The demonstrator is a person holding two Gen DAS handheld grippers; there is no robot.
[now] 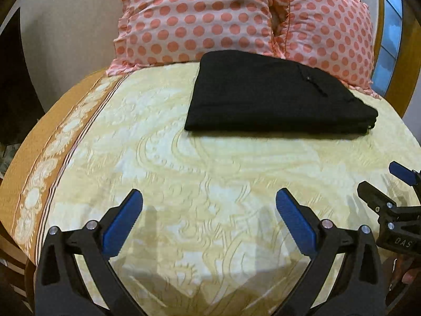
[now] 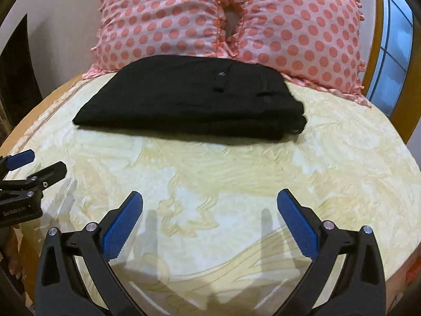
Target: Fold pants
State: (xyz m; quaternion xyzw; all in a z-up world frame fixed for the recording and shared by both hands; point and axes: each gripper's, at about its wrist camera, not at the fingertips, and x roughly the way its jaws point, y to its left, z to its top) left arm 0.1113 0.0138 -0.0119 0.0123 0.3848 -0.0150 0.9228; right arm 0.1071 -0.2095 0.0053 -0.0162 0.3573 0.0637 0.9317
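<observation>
One pair of black pants (image 1: 273, 94) lies folded in a flat stack on my yellow bedspread (image 1: 210, 184), its far edge against two polka-dot pillows (image 1: 189, 18). My left gripper (image 1: 209, 197) and right gripper (image 2: 209, 197) both hover apart from it, jaws spread wide, holding nothing.

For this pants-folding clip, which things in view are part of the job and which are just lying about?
Part of the job:
- black pants, lying folded on the bedspread
- left gripper, open, holding nothing
- right gripper, open, holding nothing

Just lying about:
- polka-dot pillows, behind the pants
- window, at the right edge
</observation>
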